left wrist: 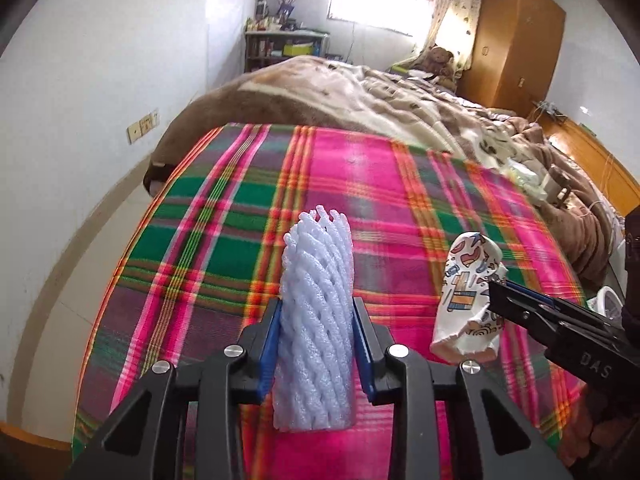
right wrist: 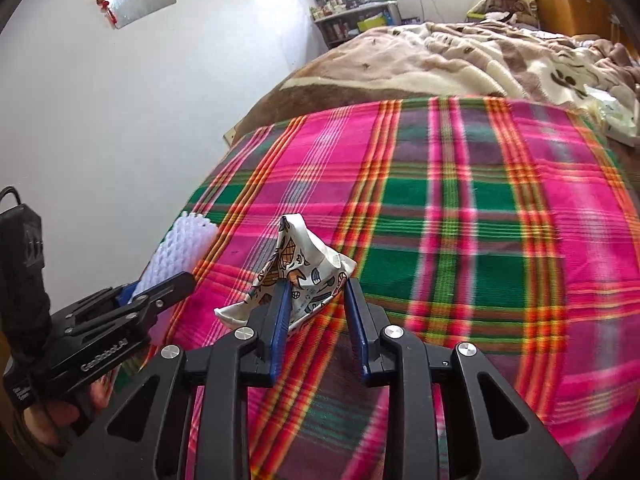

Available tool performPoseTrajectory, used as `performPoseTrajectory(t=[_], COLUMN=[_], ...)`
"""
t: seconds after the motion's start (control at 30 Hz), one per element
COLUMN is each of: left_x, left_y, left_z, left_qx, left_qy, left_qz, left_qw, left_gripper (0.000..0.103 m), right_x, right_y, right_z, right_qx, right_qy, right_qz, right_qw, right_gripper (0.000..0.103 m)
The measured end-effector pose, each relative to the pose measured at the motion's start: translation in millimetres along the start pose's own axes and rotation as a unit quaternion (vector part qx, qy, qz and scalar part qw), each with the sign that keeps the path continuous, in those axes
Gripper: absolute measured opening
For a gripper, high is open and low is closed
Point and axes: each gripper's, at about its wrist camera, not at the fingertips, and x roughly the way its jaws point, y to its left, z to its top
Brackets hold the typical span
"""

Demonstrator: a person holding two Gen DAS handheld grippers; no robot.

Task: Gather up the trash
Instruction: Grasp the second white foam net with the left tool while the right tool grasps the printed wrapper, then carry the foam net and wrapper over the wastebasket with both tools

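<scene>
A white foam fruit net [left wrist: 316,320] stands upright between the blue pads of my left gripper [left wrist: 317,303], which is shut on it above the pink and green plaid blanket [left wrist: 360,184]. To its right, a crumpled paper cup [left wrist: 468,296] printed with cartoons hangs from the tip of my right gripper [left wrist: 494,284]. In the right wrist view that gripper [right wrist: 314,283] is shut on the paper cup [right wrist: 304,264], squashed between its pads. At the left, the left gripper [right wrist: 176,280] holds the foam net [right wrist: 180,248] over the plaid blanket [right wrist: 480,220].
A rumpled brown blanket [left wrist: 360,92] covers the bed beyond the plaid. A clear plastic wrapper [left wrist: 524,178] lies at the right edge. A teddy bear [left wrist: 438,58], a wooden wardrobe [left wrist: 516,40] and a cluttered shelf [left wrist: 284,46] stand at the far end. A white wall runs along the left.
</scene>
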Motion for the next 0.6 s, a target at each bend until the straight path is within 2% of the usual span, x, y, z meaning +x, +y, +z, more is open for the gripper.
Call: performPoseTrajectory(t=[0.13, 0.6], left_x=[-19, -71], left_y=[-19, -82], left_z=[-4, -18], left_qx=[0.015, 0.044], left_qy=[-0.017, -0.057], left_qz=[-0.006, -0.047], left_qw=[0.9997, 0.9963], left_gripper=[0.033, 0.033], right_x=[-18, -81], right_y=[-4, -33], right_z=[-2, -10], right_qx=[-0.008, 0.002], right_qy=[-0.023, -0.08], right_qz=[-0.026, -0.064], right_qw=[0.999, 0.995], right_gripper=[0.028, 0.028])
